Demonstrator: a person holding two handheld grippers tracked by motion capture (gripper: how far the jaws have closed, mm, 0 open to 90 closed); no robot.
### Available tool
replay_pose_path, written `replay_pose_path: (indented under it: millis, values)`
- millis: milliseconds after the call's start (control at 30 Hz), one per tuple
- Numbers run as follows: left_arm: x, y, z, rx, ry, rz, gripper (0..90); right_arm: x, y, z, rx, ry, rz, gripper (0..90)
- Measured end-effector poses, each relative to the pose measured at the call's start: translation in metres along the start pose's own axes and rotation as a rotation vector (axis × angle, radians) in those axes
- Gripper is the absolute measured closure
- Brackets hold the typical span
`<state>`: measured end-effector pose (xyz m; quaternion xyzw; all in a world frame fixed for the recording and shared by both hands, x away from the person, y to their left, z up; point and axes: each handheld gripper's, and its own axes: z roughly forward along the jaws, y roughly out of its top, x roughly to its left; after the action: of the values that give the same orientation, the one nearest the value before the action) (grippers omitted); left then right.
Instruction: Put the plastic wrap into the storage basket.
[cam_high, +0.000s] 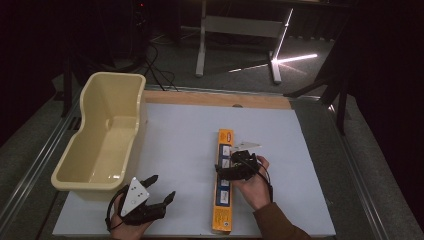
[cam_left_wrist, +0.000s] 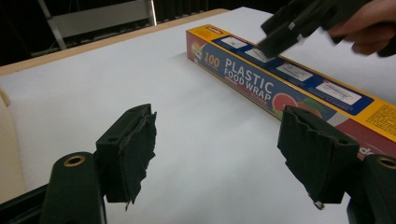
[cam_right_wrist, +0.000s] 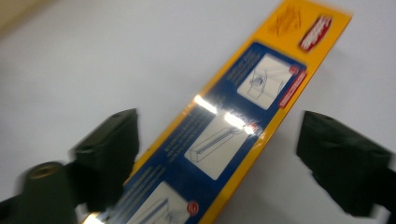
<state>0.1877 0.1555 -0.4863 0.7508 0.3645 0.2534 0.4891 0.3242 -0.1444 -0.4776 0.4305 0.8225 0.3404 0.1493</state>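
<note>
A long yellow and blue box of plastic food wrap (cam_high: 223, 200) lies lengthwise on the white sheet, right of centre. My right gripper (cam_high: 234, 161) hovers over the box's middle, and the right gripper view shows its jaws (cam_right_wrist: 219, 154) wide open on either side of the box (cam_right_wrist: 243, 121), pressing nothing. My left gripper (cam_high: 164, 186) rests near the front edge, left of the box, open and empty. The left gripper view has its jaws (cam_left_wrist: 219, 154) spread over bare sheet, with the box (cam_left_wrist: 252, 84) and the right gripper (cam_left_wrist: 280, 32) beyond.
A cream plastic tub (cam_high: 80, 107) stands empty along the left side of the white sheet (cam_high: 175, 130). A wooden table edge (cam_high: 215, 98) runs along the back. Beyond it are a dark floor, cables and a metal stand (cam_high: 202, 45).
</note>
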Motion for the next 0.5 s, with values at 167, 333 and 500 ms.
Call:
replay_pose_path:
  millis: [167,333,500]
  values:
    - [0.0,0.0,0.0,-0.002,-0.001,0.0,27.2,0.009,0.0,0.018,0.05,-0.042,0.019,9.0]
    - [0.0,0.0,-0.001,-0.004,-0.001,-0.003,27.2,0.012,-0.003,0.032,0.14,-0.07,0.059,8.7]
    - [0.0,0.0,0.0,0.0,-0.002,-0.001,27.2,0.011,0.003,0.031,0.2,-0.059,0.034,9.2]
